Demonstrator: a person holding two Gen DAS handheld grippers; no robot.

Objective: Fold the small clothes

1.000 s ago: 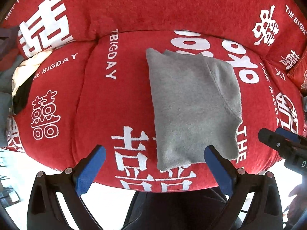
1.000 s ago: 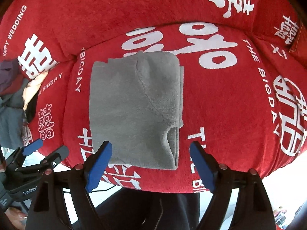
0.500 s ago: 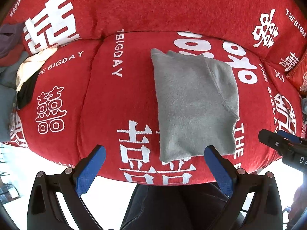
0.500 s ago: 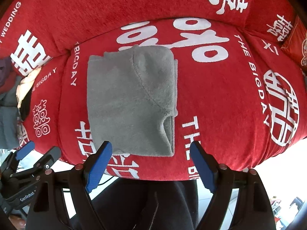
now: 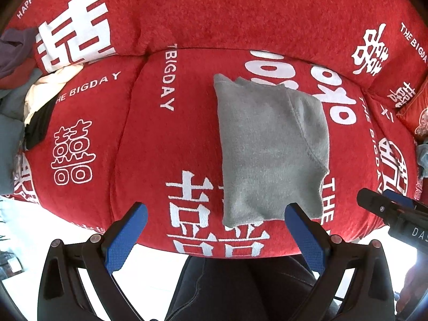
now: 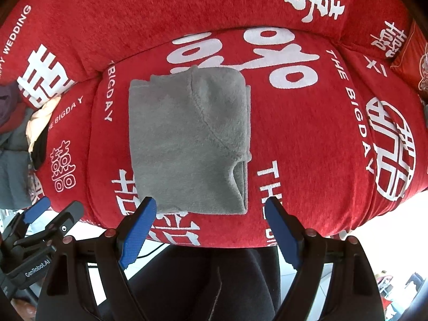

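Note:
A small grey fleece garment (image 5: 270,149) (image 6: 187,141) lies folded into a neat rectangle on the red sofa seat cushion (image 5: 149,139) (image 6: 307,139). My left gripper (image 5: 216,214) hangs open above the seat's front edge, nothing between its blue pads, with the garment's near edge just beyond its right finger. My right gripper (image 6: 210,211) is open too, empty, over the garment's near edge. Each gripper shows at the edge of the other's view: the right one (image 5: 385,208) and the left one (image 6: 53,214).
A heap of unfolded clothes (image 5: 24,101) (image 6: 26,131), cream, black, grey and purple, sits at the seat's left end. The sofa back (image 5: 214,13) rises behind. A person's dark trousers (image 5: 235,289) are below the front edge. A red pillow (image 6: 414,58) lies at the right.
Both views have pulled back a little from the sofa, so the folded grey garment looks smaller and farther. The garment has not moved, and both grippers stayed open.

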